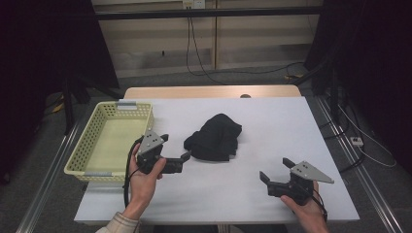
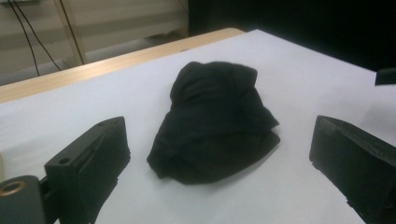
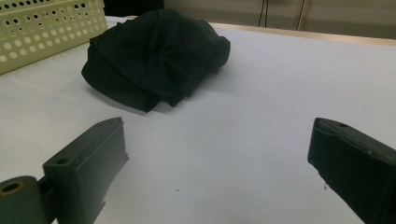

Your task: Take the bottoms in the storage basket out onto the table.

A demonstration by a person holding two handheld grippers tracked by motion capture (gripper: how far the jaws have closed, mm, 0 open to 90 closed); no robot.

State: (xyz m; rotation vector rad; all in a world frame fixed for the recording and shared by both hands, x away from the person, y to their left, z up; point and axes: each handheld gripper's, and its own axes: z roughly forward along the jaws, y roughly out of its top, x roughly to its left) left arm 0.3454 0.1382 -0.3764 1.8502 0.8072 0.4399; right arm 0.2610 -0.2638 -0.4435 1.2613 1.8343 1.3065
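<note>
A crumpled black cloth [image 1: 214, 138] lay in a loose heap near the middle of the white counter [image 1: 272, 126], just right of a pale yellow perforated basket [image 1: 82, 150] that stood at the counter's left edge. The left gripper [image 1: 175, 148] sat close to the cloth's near-left edge, its fingers [image 2: 93, 158] spread wide apart with nothing between them, and its own view looked straight at the heap. The right gripper [image 1: 275, 169] hung well apart from the cloth, lower right on the counter, its fingers [image 3: 88, 163] likewise wide apart and empty. The likely trouble from here was a poor pinch: the cloth was bunched in several folds, so closing on only the top layer could lift one flap and leave the rest dragging or sliding across the smooth counter. Coming in too low might press the fingertips into the counter and push the heap away. If the cloth was bound for the basket, a trailing end could catch on its rim.
</note>
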